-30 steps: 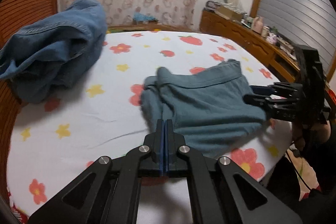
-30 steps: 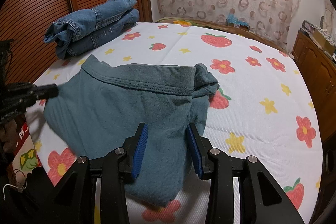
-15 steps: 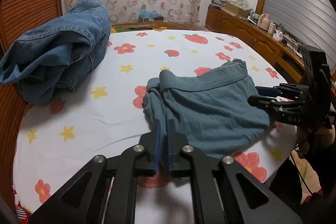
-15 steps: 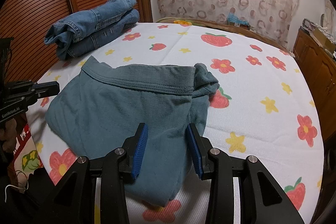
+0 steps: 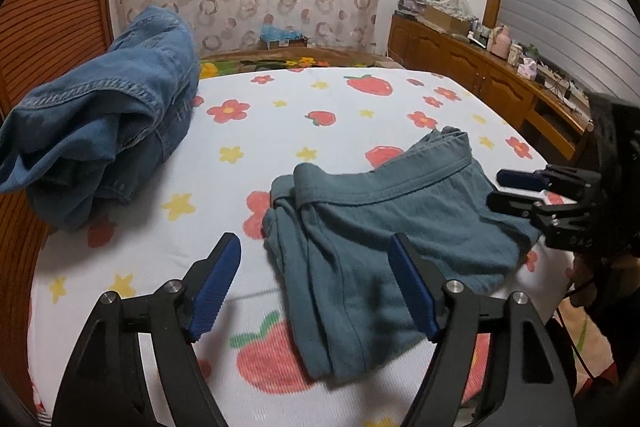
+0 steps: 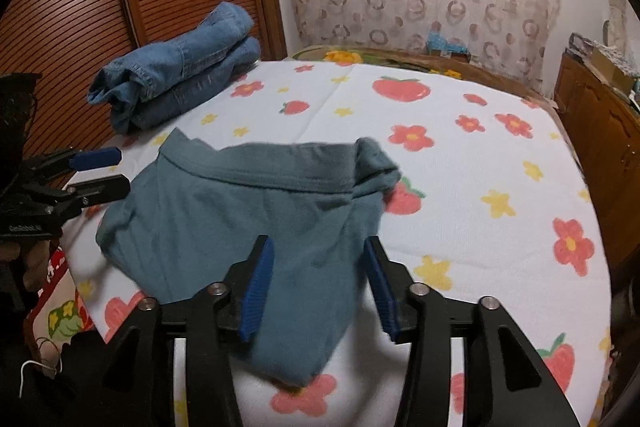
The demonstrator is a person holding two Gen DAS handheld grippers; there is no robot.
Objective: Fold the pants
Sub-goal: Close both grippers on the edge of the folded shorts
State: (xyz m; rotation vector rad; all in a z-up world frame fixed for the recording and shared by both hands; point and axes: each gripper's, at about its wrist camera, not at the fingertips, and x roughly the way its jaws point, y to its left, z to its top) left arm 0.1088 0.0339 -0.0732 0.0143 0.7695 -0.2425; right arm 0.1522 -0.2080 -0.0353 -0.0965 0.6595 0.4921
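Two hand-held grippers, left gripper [image 5: 314, 285] and right gripper [image 6: 318, 287], jaws spread (both just been opening), gripping nothing, above folded teal knit pants [image 5: 384, 227], on flower-printed white sheet [image 5: 280, 131].

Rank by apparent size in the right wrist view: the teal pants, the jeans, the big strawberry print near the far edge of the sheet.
1. teal pants, though nearest the camera, which inflates them.
2. jeans, farther back, so the true order of these two is unsure.
3. strawberry print, clearly smallest.

Matt knit teal pants [image 5: 384, 227], coarse denim jeans [image 5: 100, 131] (stitched seams), printed cloth sheet [image 5: 280, 131]
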